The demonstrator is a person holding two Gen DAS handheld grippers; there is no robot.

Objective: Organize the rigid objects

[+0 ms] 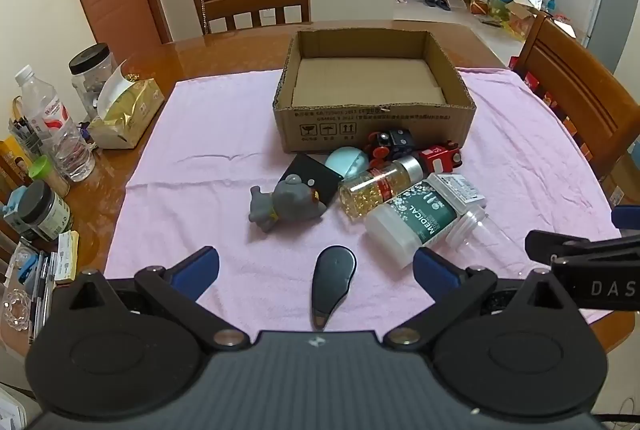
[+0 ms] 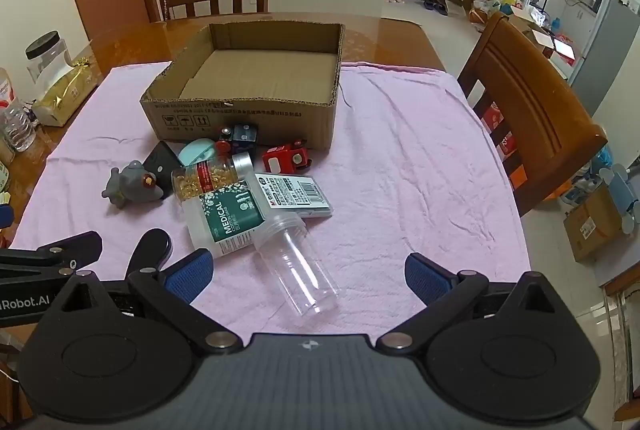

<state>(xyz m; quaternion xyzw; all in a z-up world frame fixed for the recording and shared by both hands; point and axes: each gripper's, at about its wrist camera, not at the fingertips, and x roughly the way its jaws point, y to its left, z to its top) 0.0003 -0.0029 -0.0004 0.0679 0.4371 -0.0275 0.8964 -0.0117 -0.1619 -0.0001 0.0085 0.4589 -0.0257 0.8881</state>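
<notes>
Left gripper (image 1: pixel 316 266): fingers spread wide, holding nothing, low in the frame over a black teardrop-shaped item (image 1: pixel 334 280) on the pink cloth (image 1: pixel 200 166). Right gripper (image 2: pixel 308 270): likewise spread, flanking a clear plastic jar (image 2: pixel 298 262) (lying on its side). The cardboard box (image 1: pixel 374 118) sits upper centre, with the remaining items clustered just below it.

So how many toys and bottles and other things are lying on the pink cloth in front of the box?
Toys: 3 (grey figure, dark train car, red train car)
Bottles and jars: 3 (gold-bead bottle, medical jar, clear jar)
Flat packs: 2 (black case, labelled pack)
Other: 2 (teal round thing, black teardrop tag)
Total: 10
</notes>
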